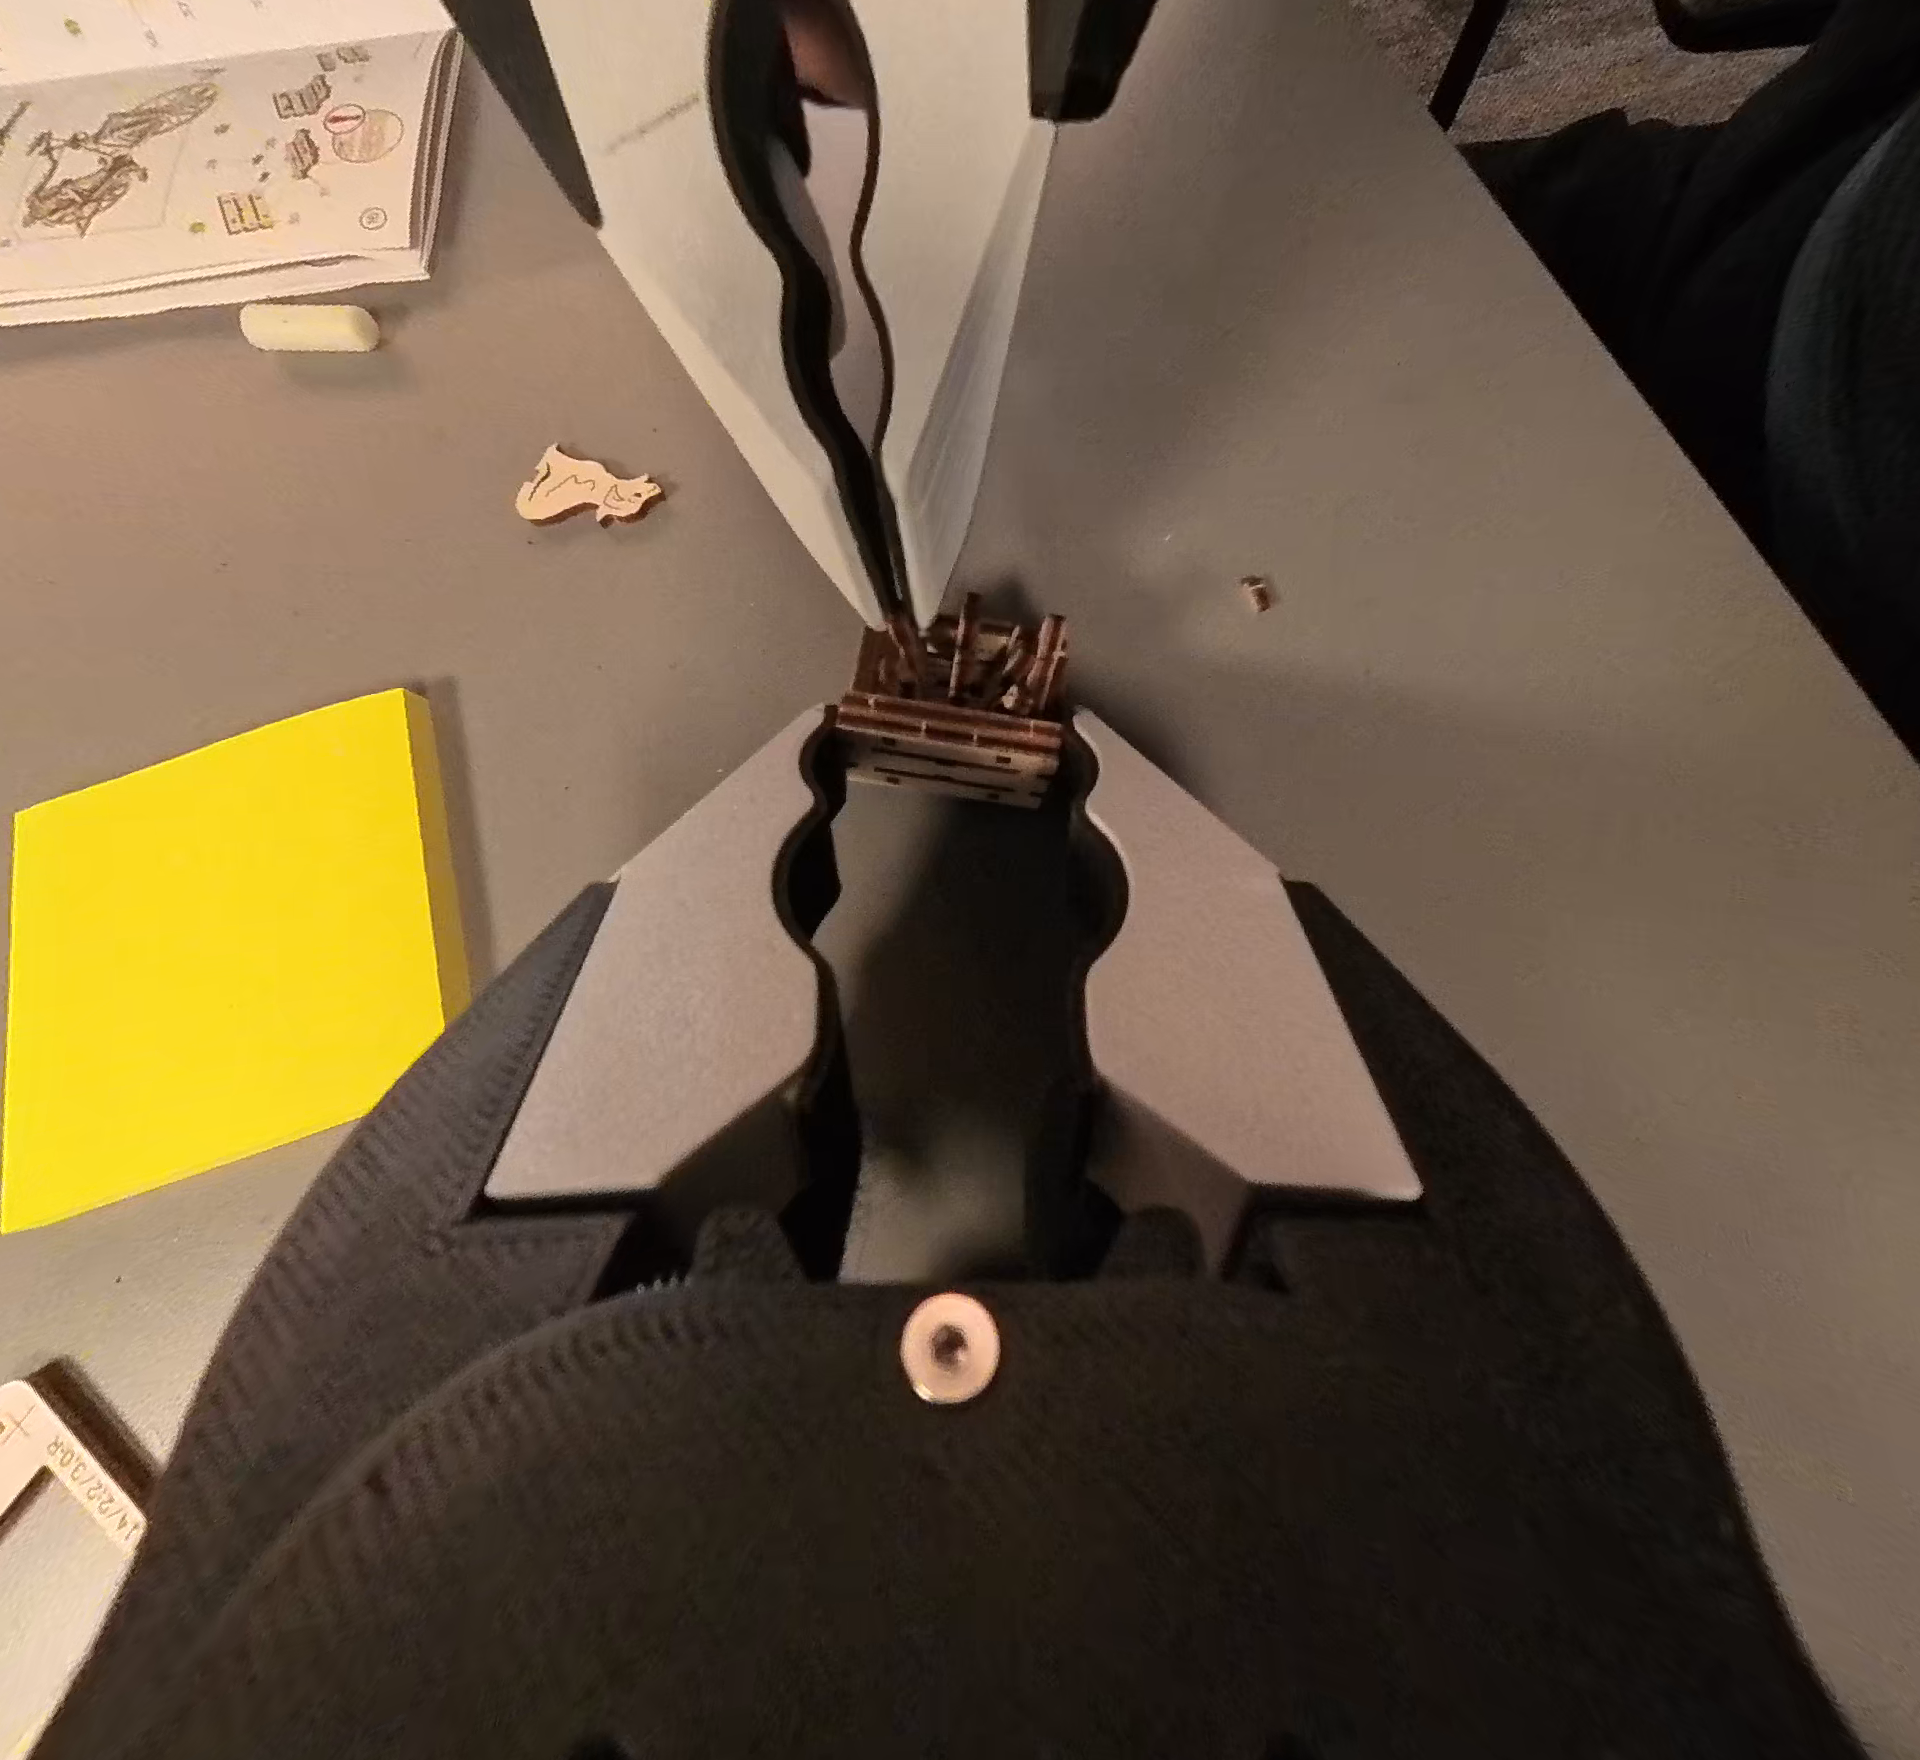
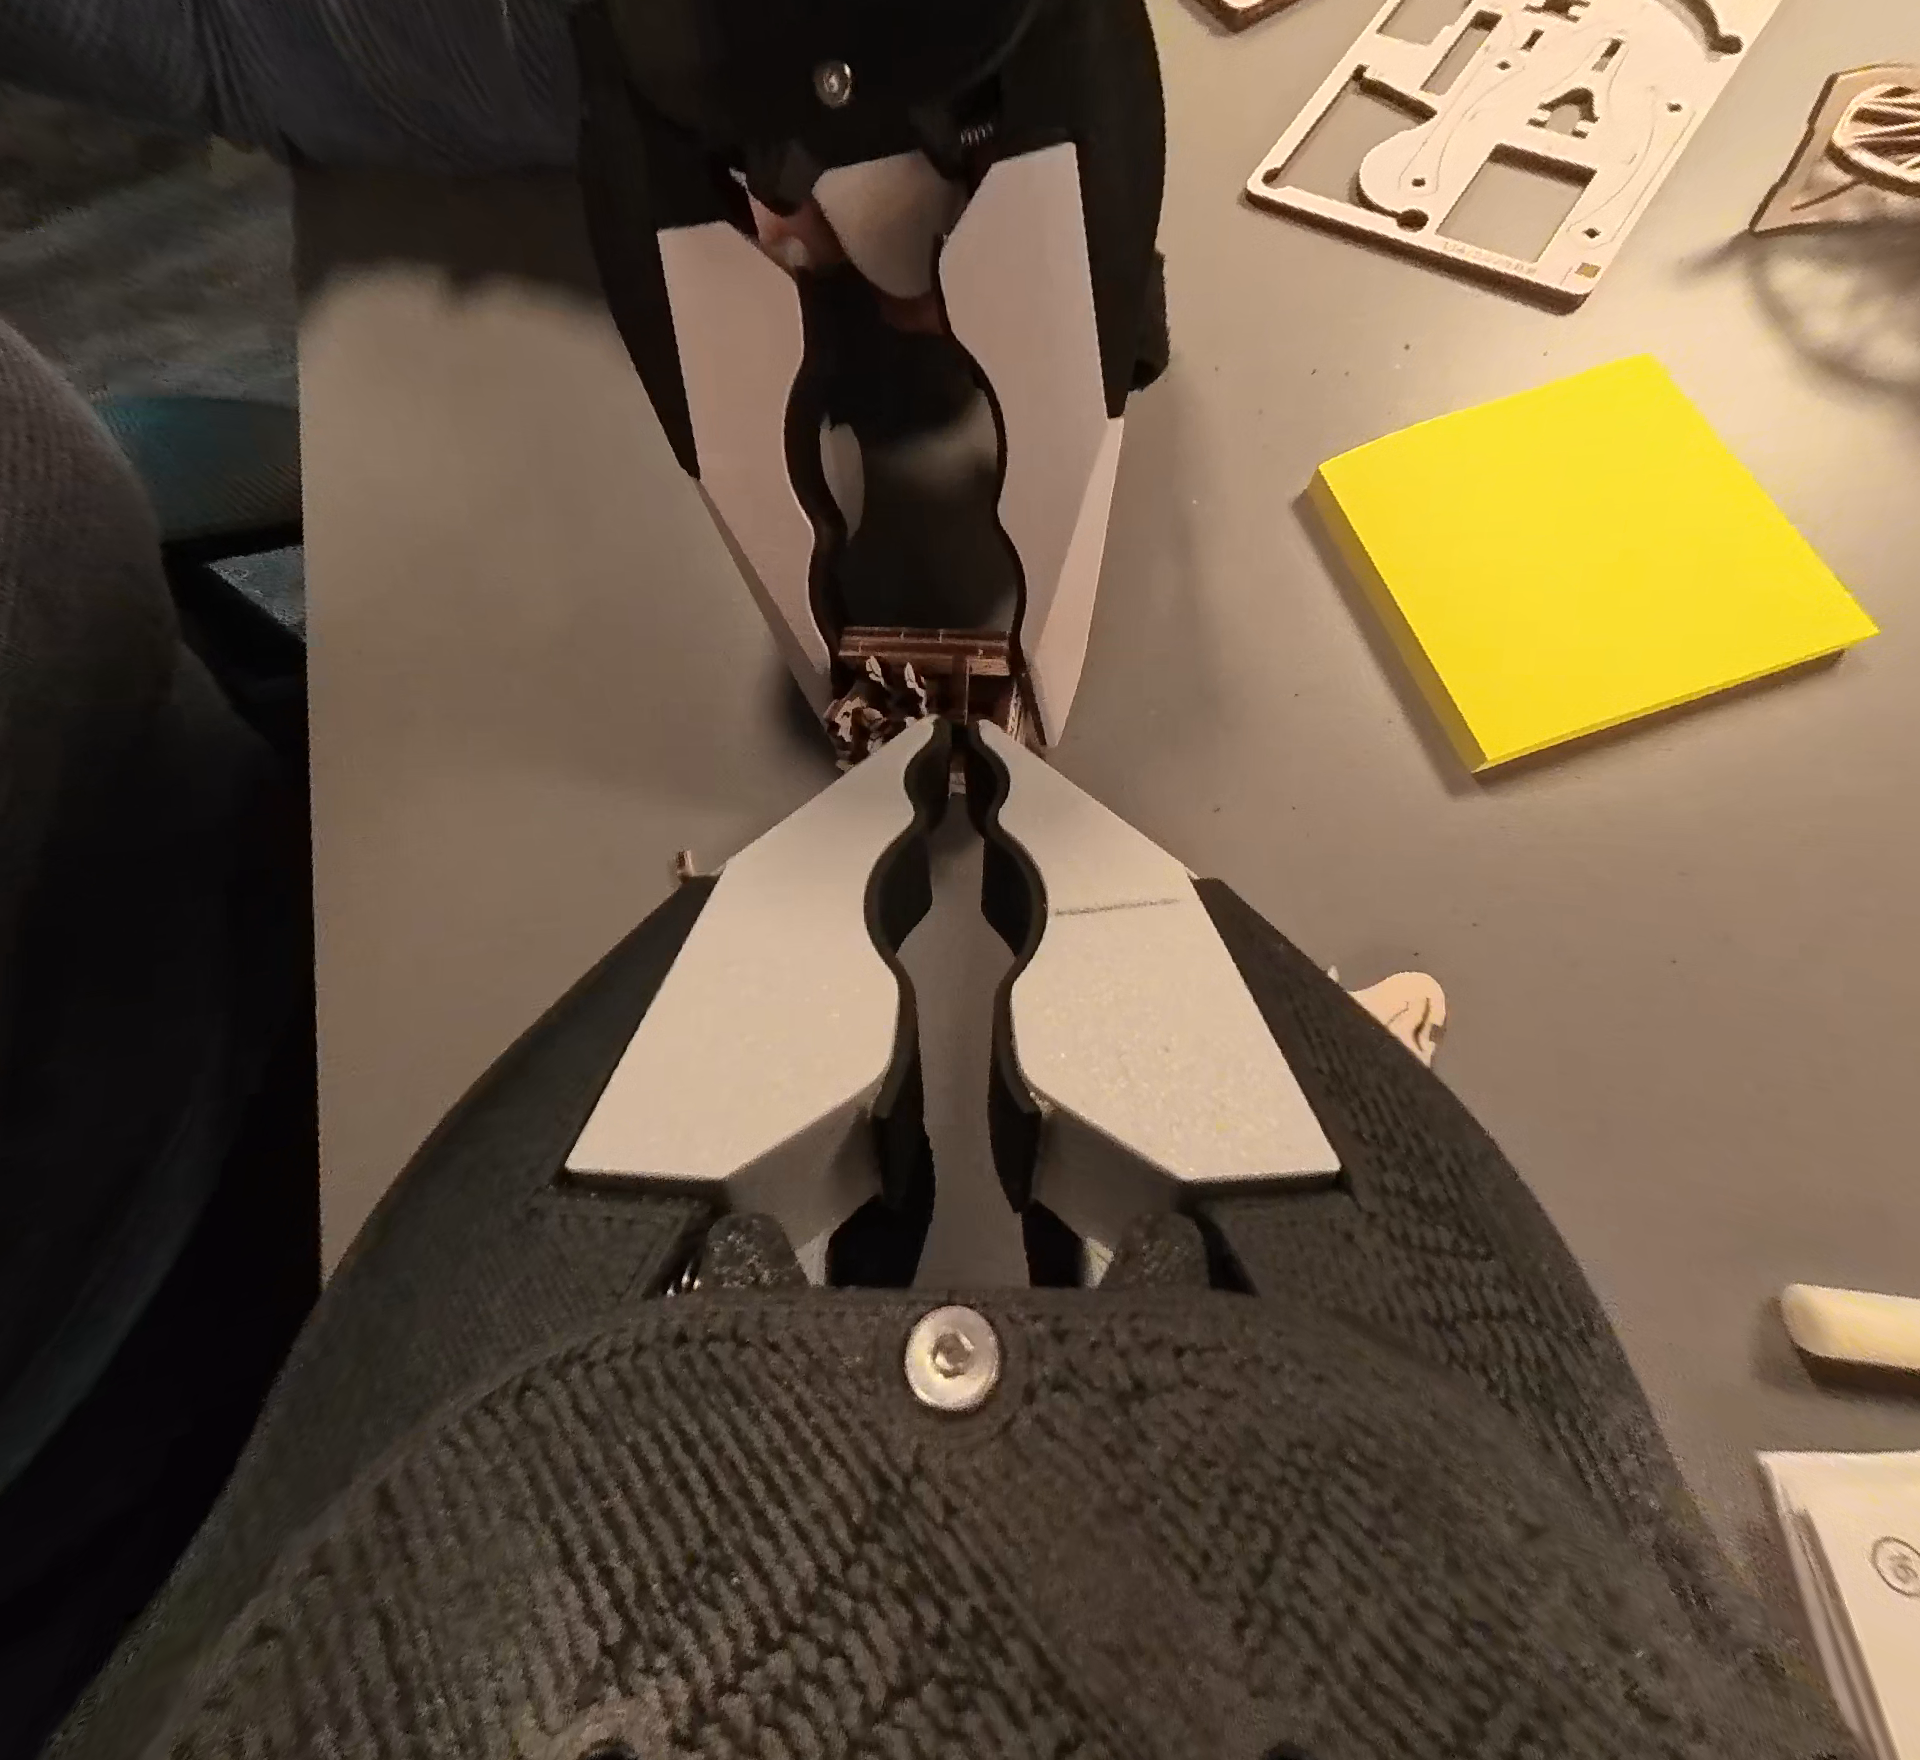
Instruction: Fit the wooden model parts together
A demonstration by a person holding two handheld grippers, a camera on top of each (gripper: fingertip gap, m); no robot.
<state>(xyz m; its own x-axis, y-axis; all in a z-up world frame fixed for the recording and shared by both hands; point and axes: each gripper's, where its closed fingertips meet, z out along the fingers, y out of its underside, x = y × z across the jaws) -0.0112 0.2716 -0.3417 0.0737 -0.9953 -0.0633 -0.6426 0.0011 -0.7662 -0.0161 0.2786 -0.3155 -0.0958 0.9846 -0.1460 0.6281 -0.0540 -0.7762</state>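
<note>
A small brown wooden model assembly (image 1: 951, 739) is gripped across its width by my left gripper (image 1: 951, 754), just above the grey table. My right gripper (image 1: 896, 619) comes in from the opposite side, its tips at the assembly's top left corner. In the right wrist view my right gripper (image 2: 958, 734) is shut on a small thin wooden part (image 2: 957, 778) and presses it against the assembly (image 2: 914, 671). The left gripper (image 2: 930, 687) faces it there. The joint itself is hidden by the fingertips.
A yellow note pad (image 1: 218, 941) (image 2: 1590, 557), an instruction booklet (image 1: 208, 152), a loose wooden cut-out (image 1: 587, 500) and a white eraser-like piece (image 1: 309, 328) lie nearby. Punched wooden sheets (image 2: 1558, 79) lie farther off. The table edge (image 2: 307, 671) runs close by. The tips of both grippers are at nearly the same place. The white eraser-like piece (image 1: 309, 328) is about 15 cm from both grippers' fingertips.
</note>
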